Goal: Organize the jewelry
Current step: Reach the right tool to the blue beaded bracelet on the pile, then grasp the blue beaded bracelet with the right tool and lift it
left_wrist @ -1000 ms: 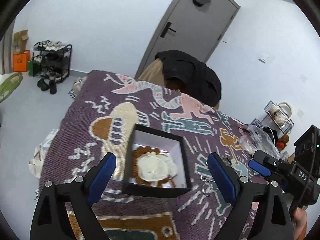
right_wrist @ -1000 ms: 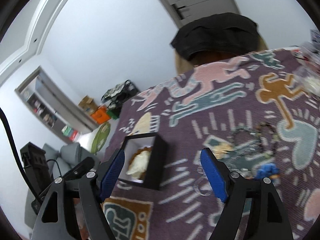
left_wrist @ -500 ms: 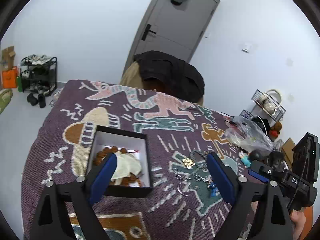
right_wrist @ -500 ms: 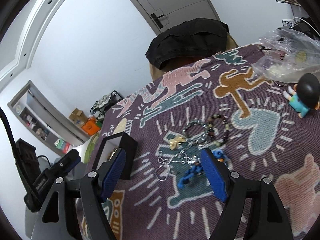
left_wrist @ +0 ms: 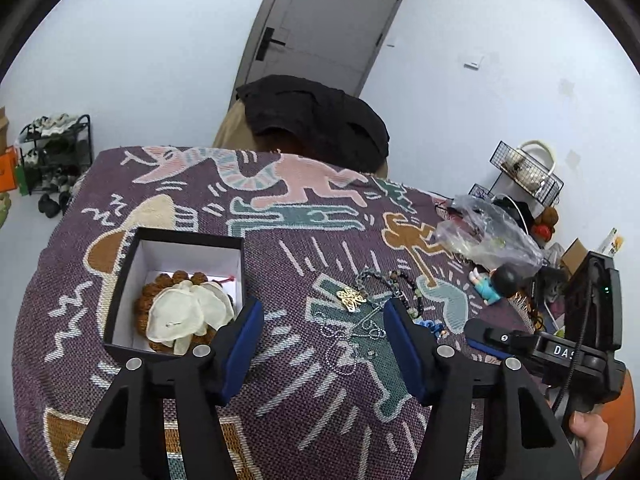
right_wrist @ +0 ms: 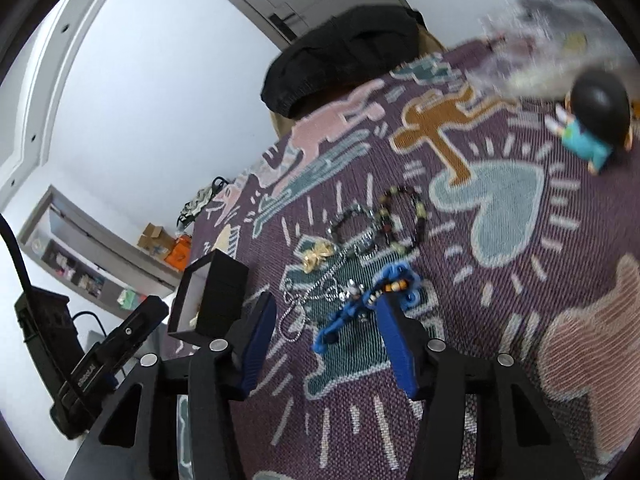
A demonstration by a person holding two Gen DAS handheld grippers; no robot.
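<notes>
Left gripper (left_wrist: 324, 344), pitched downward, blue-padded jaws closing with nothing pressed between the pads. Right gripper (right_wrist: 326, 338), likewise pitched downward, jaws closing and empty (its black body shows in the left view, a hand (left_wrist: 588, 436) on its handle).

The right tongs (right_wrist: 326, 322), closing with nothing gripped, hover above a blue bracelet (right_wrist: 360, 304) on the blanket (right_wrist: 520, 280).

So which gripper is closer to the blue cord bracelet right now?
Right. The right gripper hangs just over the blue cord bracelet, jaws closing around it without touching. The left gripper is off beside it, over the silver chain.
</notes>
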